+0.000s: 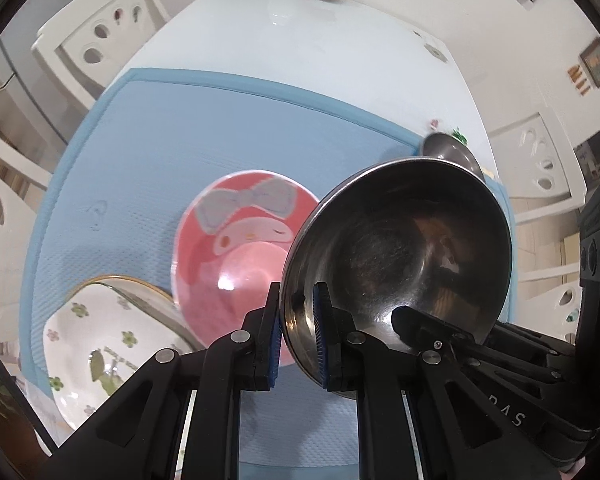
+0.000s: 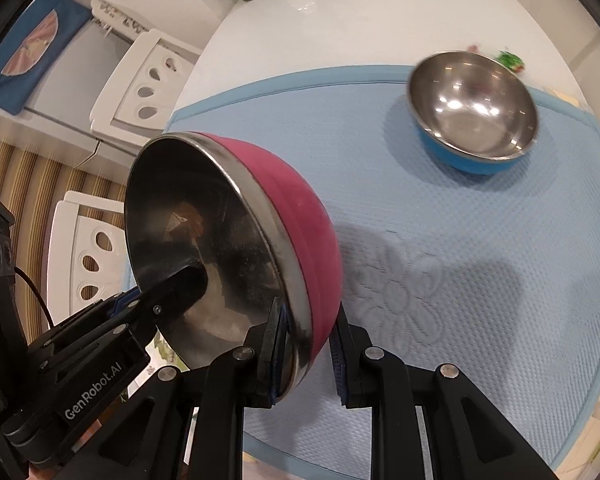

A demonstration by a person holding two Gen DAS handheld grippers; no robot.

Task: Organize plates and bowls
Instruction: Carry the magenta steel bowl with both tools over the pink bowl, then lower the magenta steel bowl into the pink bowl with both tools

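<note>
A glossy white surface (image 1: 300, 40) carries a light blue mat (image 1: 180, 160). White chairs (image 1: 96, 32) with teardrop cut-outs stand around it. Framed pictures (image 1: 598, 62) hang on the white wall. A striped floor (image 2: 32, 176) shows beside a grey cabinet (image 2: 72, 80).

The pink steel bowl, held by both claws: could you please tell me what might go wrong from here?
1. The pink steel bowl is steeply tilted and pinched only at its rim by the left claw and the right claw, so it could slip or twist.
2. If dropped, it might strike the pink cartoon plate nearby.
</note>
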